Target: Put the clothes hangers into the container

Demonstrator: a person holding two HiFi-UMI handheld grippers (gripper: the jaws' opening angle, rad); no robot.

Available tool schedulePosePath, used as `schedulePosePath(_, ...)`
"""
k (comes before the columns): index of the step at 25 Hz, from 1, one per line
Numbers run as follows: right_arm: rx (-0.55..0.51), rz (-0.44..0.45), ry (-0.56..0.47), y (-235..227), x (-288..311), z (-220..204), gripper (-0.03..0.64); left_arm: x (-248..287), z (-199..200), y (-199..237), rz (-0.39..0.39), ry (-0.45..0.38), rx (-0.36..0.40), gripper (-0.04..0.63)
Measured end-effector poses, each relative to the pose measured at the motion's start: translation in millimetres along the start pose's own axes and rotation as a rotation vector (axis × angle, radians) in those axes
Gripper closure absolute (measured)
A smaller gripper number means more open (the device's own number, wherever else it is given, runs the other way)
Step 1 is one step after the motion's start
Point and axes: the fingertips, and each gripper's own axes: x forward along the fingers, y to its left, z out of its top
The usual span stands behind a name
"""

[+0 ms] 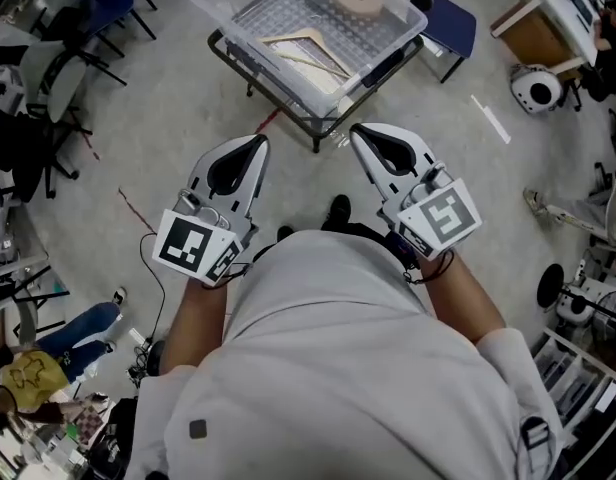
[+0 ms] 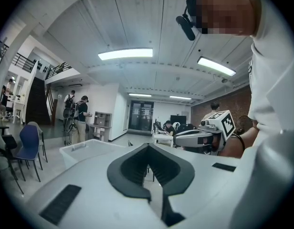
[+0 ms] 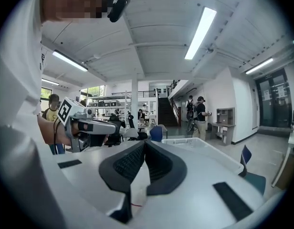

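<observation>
Left claw (image 1: 256,146): the jaws are meeting at their tips and gripping nothing; it is hanging at waist level, pointing toward 12 o'clock.
Right claw (image 1: 361,131): the jaws are pressing together, also empty, and it is sitting beside the left one.
Container (image 1: 220,13): this clear plastic bin is resting on a small table (image 1: 268,90) at 12 o'clock, just beyond both tips.
Wooden hanger (image 1: 306,50): it is lying inside the bin, its long axis running from 10 to 4 o'clock.
Nearer claw: the right tip is sitting slightly closer to the bin.
Judgement: no loose hanger is showing outside the bin, so the loading is looking done or paused.
</observation>
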Motion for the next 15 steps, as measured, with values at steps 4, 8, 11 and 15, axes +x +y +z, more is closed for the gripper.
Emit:
schedulePosePath(4,-0.009,-0.019,0.001,36,6,-2,0.595,-38,-6,10,-0.008,-0.001,0.001,0.578)
schedulePosePath(8,-0.014,-0.042,0.006,69,10,-5,0.597,-71,-10,14,-0.029,-0.003,0.005,0.578)
schedulePosePath(11,-0.021,-0.054,0.003,93,9,-8,0.595,-91,-15,14,-0.047,-0.002,0.012,0.578)
schedulePosePath(15,-0.023,-0.075,0.007,113,5,-14,0.595,-108,-22,9,-0.072,0.003,0.022,0.578)
